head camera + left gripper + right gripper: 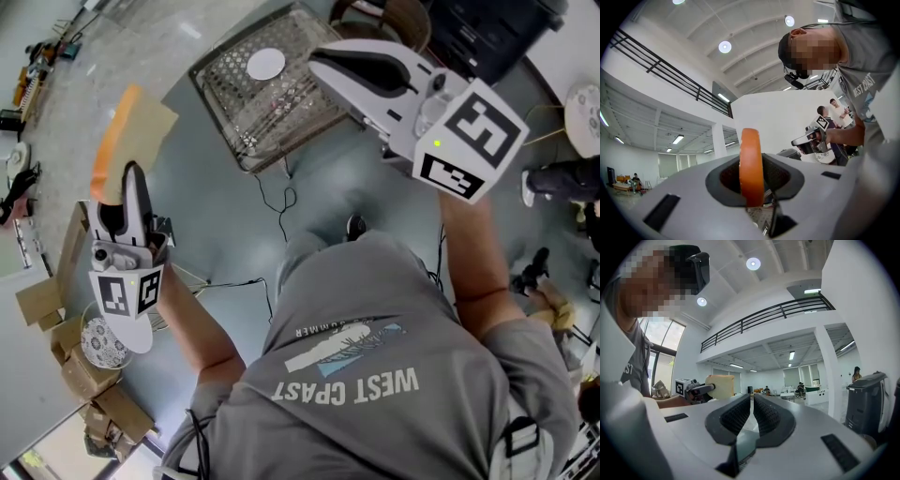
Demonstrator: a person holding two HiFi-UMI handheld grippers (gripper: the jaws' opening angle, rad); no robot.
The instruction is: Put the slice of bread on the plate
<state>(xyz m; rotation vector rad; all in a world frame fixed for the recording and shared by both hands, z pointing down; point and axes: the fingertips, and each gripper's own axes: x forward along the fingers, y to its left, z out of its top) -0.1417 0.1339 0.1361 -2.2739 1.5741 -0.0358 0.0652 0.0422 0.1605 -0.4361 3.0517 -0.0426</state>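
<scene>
Right gripper (pixel 752 398) is held closed and empty, bread slice (pixel 139 124) is clamped in left gripper (pixel 131 171), well apart from plate (pixel 266 64) near mesh tabletop's (pixel 300 112) edge; placing judged not yet done.

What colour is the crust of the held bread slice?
The bread slice has an orange crust; best in left gripper view.

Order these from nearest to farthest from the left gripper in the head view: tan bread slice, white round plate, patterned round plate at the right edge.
1. Tan bread slice, orange crust: held in the left gripper's fingers.
2. White round plate: on the wire mesh rack, top centre.
3. Patterned round plate: far right edge.
</scene>
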